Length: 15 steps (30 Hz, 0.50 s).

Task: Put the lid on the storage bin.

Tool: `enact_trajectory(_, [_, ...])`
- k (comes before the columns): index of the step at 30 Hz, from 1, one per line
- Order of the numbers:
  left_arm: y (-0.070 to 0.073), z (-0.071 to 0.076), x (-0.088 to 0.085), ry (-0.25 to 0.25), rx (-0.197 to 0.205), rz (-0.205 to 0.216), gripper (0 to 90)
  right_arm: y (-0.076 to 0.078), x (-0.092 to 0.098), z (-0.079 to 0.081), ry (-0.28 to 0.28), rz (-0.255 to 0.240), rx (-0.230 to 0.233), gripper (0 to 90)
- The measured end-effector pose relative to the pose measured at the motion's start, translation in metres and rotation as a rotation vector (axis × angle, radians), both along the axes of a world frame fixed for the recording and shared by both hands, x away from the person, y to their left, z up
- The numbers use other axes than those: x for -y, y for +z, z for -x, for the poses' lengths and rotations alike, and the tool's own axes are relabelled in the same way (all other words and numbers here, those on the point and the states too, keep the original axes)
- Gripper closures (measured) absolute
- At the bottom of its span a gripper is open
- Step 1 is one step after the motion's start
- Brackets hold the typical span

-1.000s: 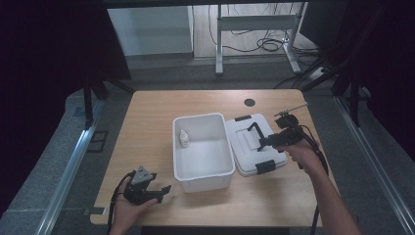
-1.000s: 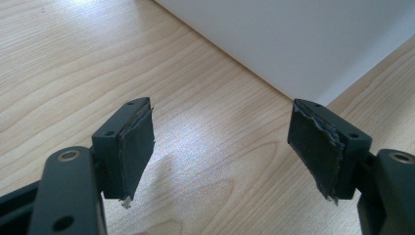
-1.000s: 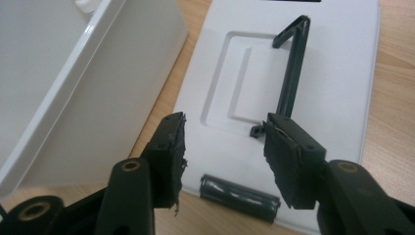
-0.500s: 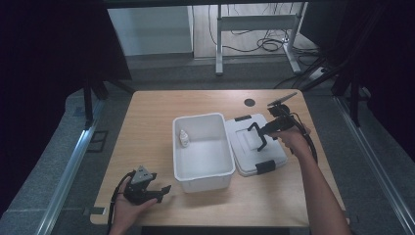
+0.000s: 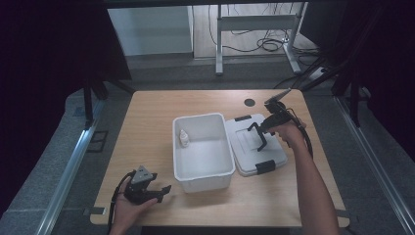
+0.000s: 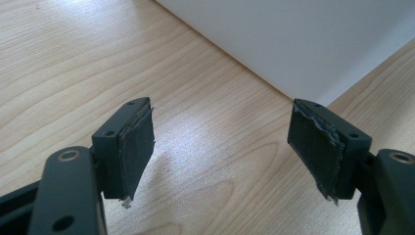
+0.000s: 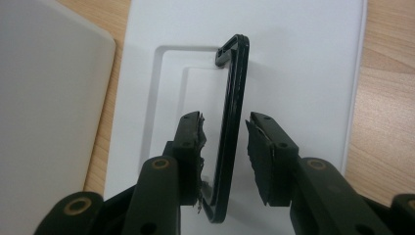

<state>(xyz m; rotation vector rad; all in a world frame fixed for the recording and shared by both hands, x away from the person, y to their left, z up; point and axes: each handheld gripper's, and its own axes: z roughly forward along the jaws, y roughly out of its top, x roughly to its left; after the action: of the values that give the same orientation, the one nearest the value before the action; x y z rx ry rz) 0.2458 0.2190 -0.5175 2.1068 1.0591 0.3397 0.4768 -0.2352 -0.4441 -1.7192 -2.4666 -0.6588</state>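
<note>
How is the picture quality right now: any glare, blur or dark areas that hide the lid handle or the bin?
High view: table evenly lit, surroundings nearly black; lid handle small but distinct. Right gripper view: the handle is sharp between the jaws, the white lid bright but not blown out, with soft shadows. Left gripper view: wood grain crisp, bin wall a featureless pale surface, slightly soft.

My right gripper [image 5: 259,136] has moved from frame right onto the lid [image 5: 254,147], jaws closing around its raised black handle [image 7: 230,127].

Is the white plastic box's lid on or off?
Off: the white lid with black handle lies flat on the table beside the open white plastic box.
</note>
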Motion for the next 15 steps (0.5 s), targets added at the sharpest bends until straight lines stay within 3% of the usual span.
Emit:
enact_trajectory(7, [0.000,0.000,0.000,-0.001,-0.001,-0.001,25.7,-0.012,-0.002,-0.011,-0.005,0.027,-0.053,73.3])
enact_trajectory(15, [-0.001,0.000,0.002,-0.004,-0.004,-0.003,25.7,-0.015,-0.010,-0.011,-0.037,0.028,-0.083,82.6])
